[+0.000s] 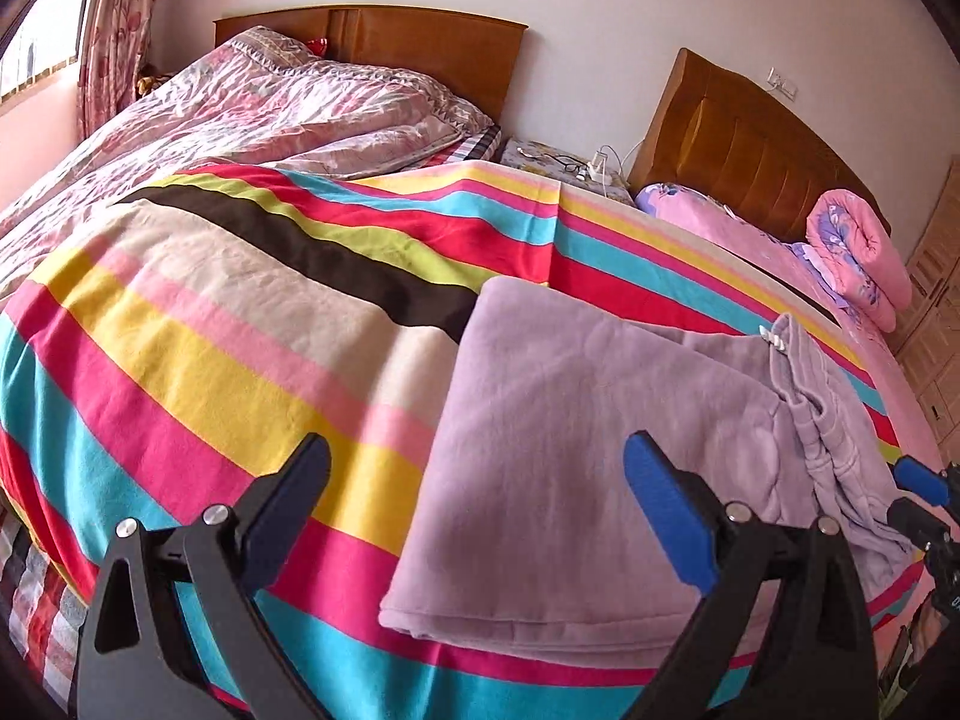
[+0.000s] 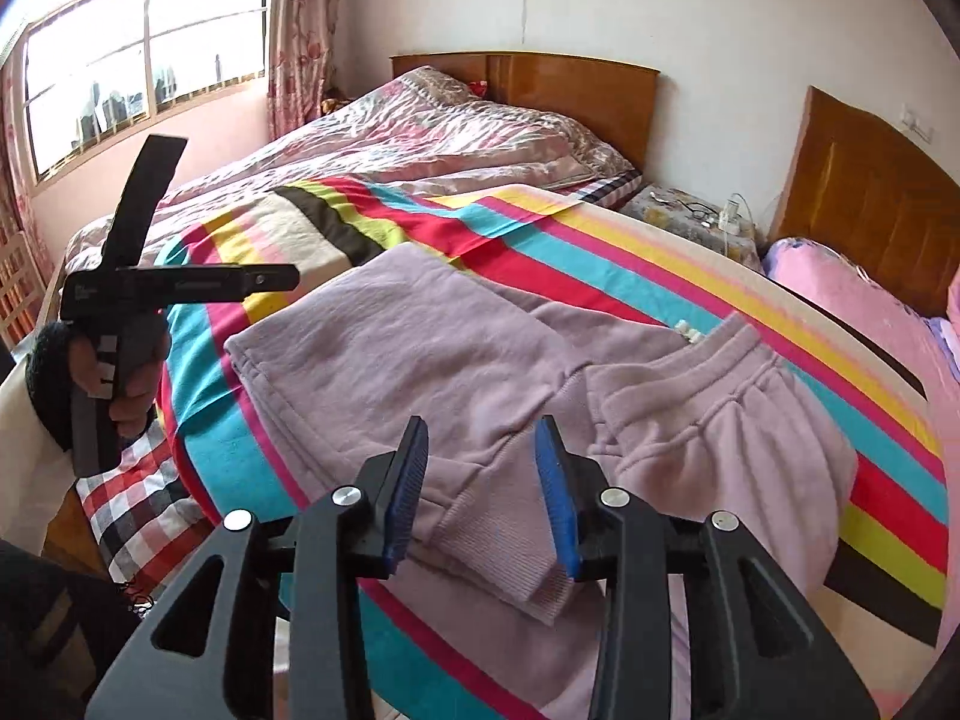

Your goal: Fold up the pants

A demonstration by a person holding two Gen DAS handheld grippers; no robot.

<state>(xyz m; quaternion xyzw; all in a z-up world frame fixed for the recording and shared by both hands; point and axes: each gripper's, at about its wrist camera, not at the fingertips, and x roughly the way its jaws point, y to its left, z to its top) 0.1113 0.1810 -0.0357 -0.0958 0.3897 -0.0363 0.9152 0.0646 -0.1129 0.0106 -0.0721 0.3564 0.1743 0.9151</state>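
Observation:
Lilac sweatpants lie partly folded on a striped blanket over the bed. Their waistband bunches at the right. My left gripper hovers over the pants' left edge, its jaws wide open with nothing in them. In the right wrist view the pants spread across the blanket, with the waistband at the right and a ribbed cuff nearest me. My right gripper hangs above that cuff, open, its pads not touching cloth. At the far left a hand holds the left gripper. The right gripper shows at the edge.
A crumpled pink quilt covers the far bed by a wooden headboard. A nightstand with cables sits between the beds. A rolled pink quilt lies by the second headboard. A checked sheet hangs at the bed's corner, and a window is at the left.

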